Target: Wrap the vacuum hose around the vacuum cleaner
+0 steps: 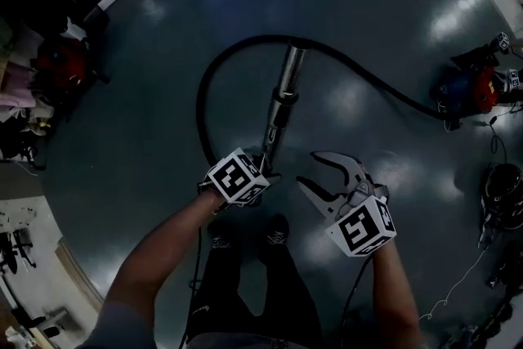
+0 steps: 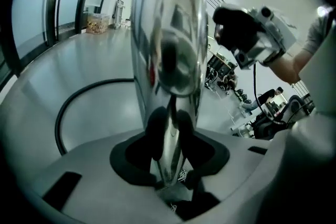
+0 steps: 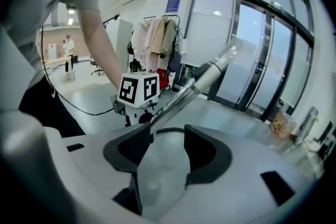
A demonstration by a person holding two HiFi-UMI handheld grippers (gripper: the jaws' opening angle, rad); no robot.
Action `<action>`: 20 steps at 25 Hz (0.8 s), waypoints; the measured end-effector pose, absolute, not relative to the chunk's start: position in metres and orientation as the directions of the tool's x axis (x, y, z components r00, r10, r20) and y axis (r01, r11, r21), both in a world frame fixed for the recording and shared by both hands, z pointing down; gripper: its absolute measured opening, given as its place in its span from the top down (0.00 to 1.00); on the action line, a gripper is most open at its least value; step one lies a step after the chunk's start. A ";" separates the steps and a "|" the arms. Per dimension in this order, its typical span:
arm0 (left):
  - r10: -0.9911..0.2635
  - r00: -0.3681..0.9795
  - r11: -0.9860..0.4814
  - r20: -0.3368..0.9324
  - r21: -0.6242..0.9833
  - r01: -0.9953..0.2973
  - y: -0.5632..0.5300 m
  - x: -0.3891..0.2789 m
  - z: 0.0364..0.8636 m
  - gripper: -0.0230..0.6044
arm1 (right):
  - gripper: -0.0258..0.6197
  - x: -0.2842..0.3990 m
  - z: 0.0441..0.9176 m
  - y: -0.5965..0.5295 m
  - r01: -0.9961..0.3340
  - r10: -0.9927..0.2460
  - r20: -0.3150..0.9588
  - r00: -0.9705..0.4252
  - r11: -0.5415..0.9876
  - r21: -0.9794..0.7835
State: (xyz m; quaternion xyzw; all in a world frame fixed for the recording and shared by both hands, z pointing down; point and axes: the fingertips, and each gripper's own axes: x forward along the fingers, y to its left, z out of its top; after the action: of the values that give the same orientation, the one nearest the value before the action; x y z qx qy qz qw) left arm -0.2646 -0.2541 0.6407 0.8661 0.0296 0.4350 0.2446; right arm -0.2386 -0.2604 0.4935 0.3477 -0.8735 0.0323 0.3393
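Note:
A chrome vacuum wand (image 1: pixel 282 106) points away from me over the floor. My left gripper (image 1: pixel 263 166) is shut on its near end; in the left gripper view the shiny wand (image 2: pixel 168 34) stands between the dark pads (image 2: pixel 155 128). The black hose (image 1: pixel 204 94) curves from that gripper round the left, over the wand's far end and off right to the red and blue vacuum cleaner (image 1: pixel 470 90). Just right of the wand, my right gripper (image 1: pixel 310 170) is open and empty. It faces the left gripper's marker cube (image 3: pixel 139 89) and the wand (image 3: pixel 205 78).
A second red machine (image 1: pixel 61 61) stands among clutter at the left wall. A dark round object (image 1: pixel 500 188) and thin cables lie on the floor at the right. The person's shoes (image 1: pixel 274 233) are right below the grippers. Glass doors (image 3: pixel 252 60) and hanging clothes (image 3: pixel 157 39) are behind.

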 end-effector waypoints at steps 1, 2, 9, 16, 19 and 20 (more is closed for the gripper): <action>0.250 0.633 -0.877 0.733 0.448 -0.173 -0.257 -0.262 0.625 0.71 | 0.67 -0.235 0.488 -0.256 -0.667 -0.596 0.604 -0.529 0.732 0.137; 0.234 0.648 -0.875 0.725 0.447 -0.183 -0.260 -0.260 0.609 0.71 | 0.67 -0.233 0.485 -0.252 -0.700 -0.605 0.593 -0.531 0.708 0.095; 0.128 0.740 -0.869 0.660 0.435 -0.238 -0.263 -0.230 0.489 0.71 | 0.67 -0.224 0.468 -0.215 -0.769 -0.589 0.566 -0.577 0.625 -0.134; 0.055 0.742 -0.882 0.668 0.381 -0.278 -0.248 -0.207 0.407 0.71 | 0.51 -0.246 0.463 -0.198 -0.723 -0.530 0.504 -0.682 0.593 -0.355; 0.042 0.749 -0.883 0.661 0.374 -0.282 -0.236 -0.201 0.379 0.71 | 0.51 -0.256 0.465 -0.196 -0.712 -0.527 0.484 -0.699 0.579 -0.397; 0.041 0.755 -0.882 0.655 0.378 -0.281 -0.231 -0.200 0.369 0.70 | 0.51 -0.261 0.463 -0.195 -0.706 -0.529 0.470 -0.706 0.578 -0.410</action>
State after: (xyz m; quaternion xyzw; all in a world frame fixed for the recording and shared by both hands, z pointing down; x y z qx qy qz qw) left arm -0.1998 -0.2308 0.3693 0.9070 -0.0662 0.3440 0.2336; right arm -0.2605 -0.1952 0.4629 0.3527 -0.8754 0.2947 0.1498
